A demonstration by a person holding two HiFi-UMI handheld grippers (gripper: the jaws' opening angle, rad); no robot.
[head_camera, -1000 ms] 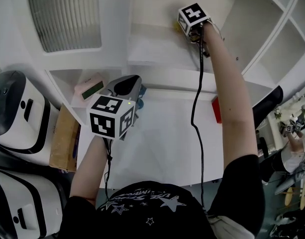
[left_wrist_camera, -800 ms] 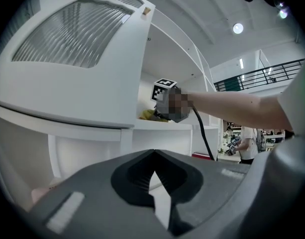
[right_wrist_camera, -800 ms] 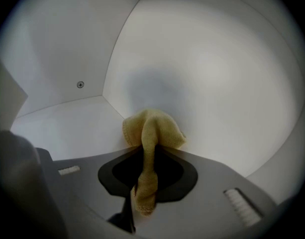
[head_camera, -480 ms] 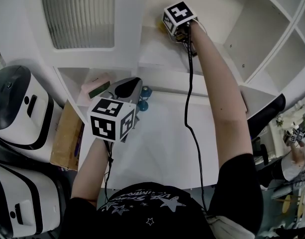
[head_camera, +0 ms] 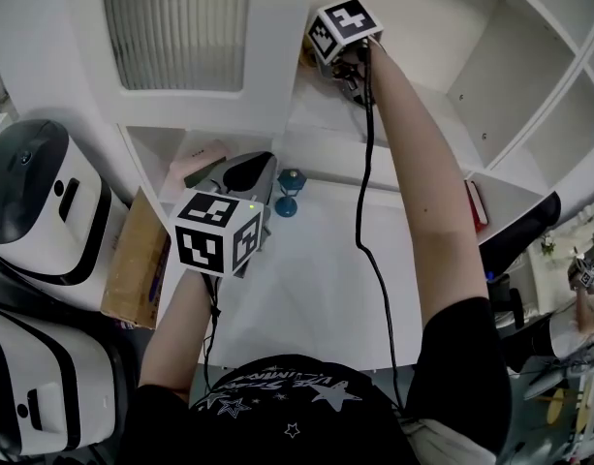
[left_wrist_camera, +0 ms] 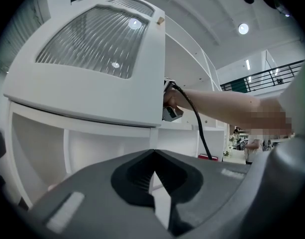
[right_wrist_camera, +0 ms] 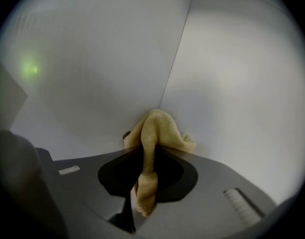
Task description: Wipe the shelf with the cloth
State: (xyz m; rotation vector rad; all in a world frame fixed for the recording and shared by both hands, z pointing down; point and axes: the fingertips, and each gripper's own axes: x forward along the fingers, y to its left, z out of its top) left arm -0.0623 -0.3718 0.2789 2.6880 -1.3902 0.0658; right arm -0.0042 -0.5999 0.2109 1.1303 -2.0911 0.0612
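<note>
Against the back corner of the shelf (right_wrist_camera: 92,73), right tongs (right_wrist_camera: 145,151) pinching soft, limp, light cloth (right_wrist_camera: 154,128) mid-fold; left tongs (left_wrist_camera: 153,156) pressed together, empty.

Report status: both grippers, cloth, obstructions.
Left gripper shut, empty, clear of the shelf. Right gripper shut on yellow cloth, at the shelf's inner corner. No obstruction in sight.
</note>
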